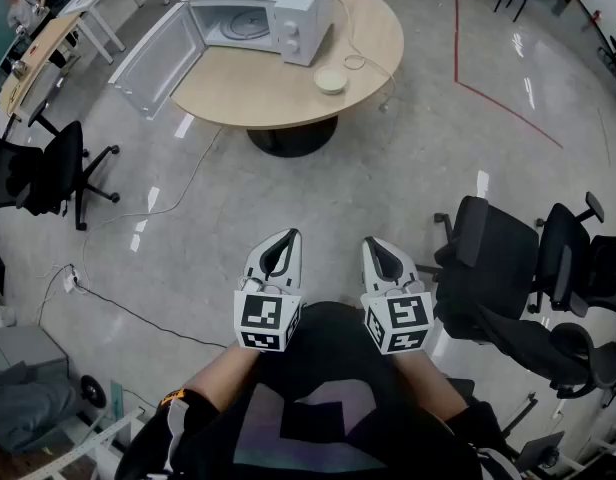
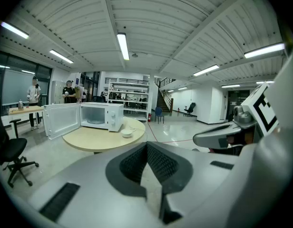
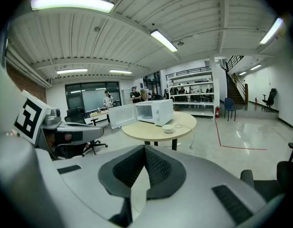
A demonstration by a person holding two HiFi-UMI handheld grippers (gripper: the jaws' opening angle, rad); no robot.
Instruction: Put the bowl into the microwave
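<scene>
A small white bowl (image 1: 331, 80) sits near the right edge of the round wooden table (image 1: 248, 88), beside a white microwave (image 1: 278, 8) whose door (image 1: 156, 60) hangs wide open to the left. Both grippers are held low by the person's body, well short of the table. My left gripper (image 1: 290, 236) and right gripper (image 1: 372, 242) are shut, empty, and point toward the table. The left gripper view shows the bowl (image 2: 127, 133) and microwave (image 2: 101, 116) far beyond the closed jaws. In the right gripper view the bowl (image 3: 168, 128) stands in front of the microwave (image 3: 153, 111).
Black office chairs stand on the left (image 1: 48, 173) and right (image 1: 508, 278) of the floor. A cable (image 1: 138, 313) trails over the grey floor at left. A red floor line (image 1: 498, 98) runs at right. Desks with people lie at far left (image 1: 28, 38).
</scene>
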